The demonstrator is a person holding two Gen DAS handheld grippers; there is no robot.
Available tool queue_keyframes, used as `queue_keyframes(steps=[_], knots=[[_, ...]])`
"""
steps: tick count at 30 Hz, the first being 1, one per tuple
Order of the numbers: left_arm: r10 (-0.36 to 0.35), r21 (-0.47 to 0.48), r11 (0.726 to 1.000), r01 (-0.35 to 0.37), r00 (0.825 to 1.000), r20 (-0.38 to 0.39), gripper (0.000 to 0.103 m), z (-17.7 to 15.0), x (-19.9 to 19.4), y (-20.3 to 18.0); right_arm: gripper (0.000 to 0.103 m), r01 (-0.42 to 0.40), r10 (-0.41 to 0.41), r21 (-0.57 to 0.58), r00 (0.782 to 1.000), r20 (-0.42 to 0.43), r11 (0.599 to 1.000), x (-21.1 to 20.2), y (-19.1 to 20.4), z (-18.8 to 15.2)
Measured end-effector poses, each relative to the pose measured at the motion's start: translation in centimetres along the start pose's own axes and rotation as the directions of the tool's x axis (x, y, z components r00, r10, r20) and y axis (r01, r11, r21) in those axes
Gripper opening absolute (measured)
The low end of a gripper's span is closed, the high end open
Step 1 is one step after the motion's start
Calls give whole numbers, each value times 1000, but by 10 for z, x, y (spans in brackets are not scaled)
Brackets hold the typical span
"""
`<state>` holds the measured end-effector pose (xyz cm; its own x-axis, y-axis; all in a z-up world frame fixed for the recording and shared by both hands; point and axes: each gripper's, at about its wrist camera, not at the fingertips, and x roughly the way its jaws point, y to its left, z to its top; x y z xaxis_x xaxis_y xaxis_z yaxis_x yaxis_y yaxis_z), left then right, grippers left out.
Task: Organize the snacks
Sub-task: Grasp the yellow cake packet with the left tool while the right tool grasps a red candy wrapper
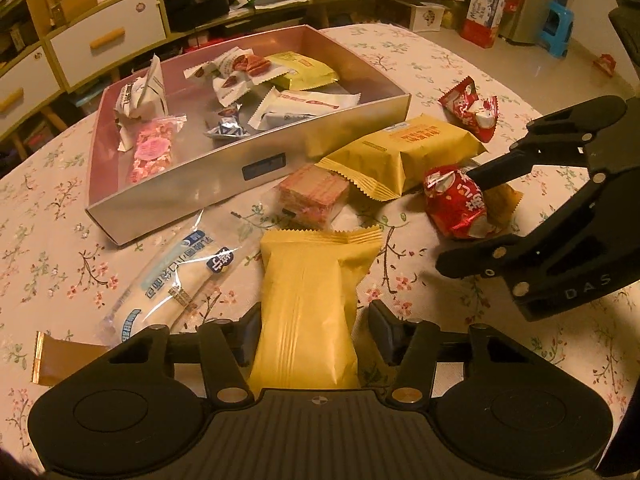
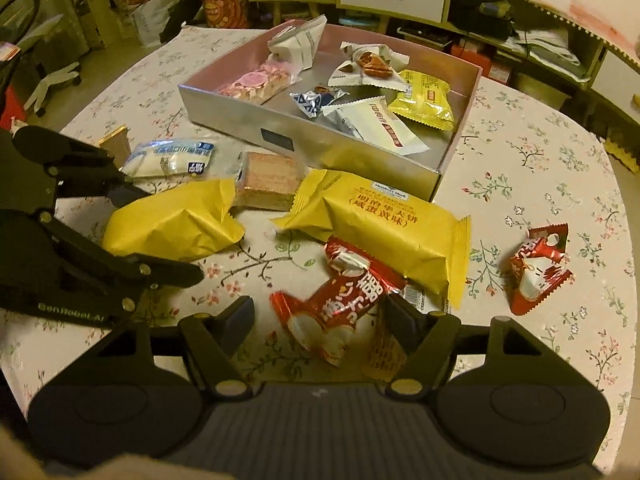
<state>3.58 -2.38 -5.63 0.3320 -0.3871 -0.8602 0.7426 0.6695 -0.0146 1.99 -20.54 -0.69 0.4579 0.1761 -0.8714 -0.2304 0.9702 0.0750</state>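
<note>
Here the left gripper [image 1: 308, 328] straddles a yellow packet [image 1: 308, 300] on the counter [image 1: 420, 64], its long axis running along the fingers [image 1: 250, 332], which look pressed to its sides (right pad arguably just off). The tray [image 1: 248, 172] lies ahead. The right gripper [image 2: 320, 320] brackets a red packet [image 2: 336, 308]; contact unclear.

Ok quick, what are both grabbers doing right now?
Left gripper: fingers around the yellow packet; grip cannot be told.
Right gripper: open, red packet between its fingers.
</note>
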Motion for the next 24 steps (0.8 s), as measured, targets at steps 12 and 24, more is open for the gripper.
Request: queue_keyframes(steps=[12,24], knots=[[21,-4,1000,-21,1000,3,46,0,-2,1,56,20,-20,-16,1000,-16,1000,13,14,4],[33,6,999,-33,999,2,43,0,-4,-1,39,33,-34,-72,999,-8,997,10,24,5]])
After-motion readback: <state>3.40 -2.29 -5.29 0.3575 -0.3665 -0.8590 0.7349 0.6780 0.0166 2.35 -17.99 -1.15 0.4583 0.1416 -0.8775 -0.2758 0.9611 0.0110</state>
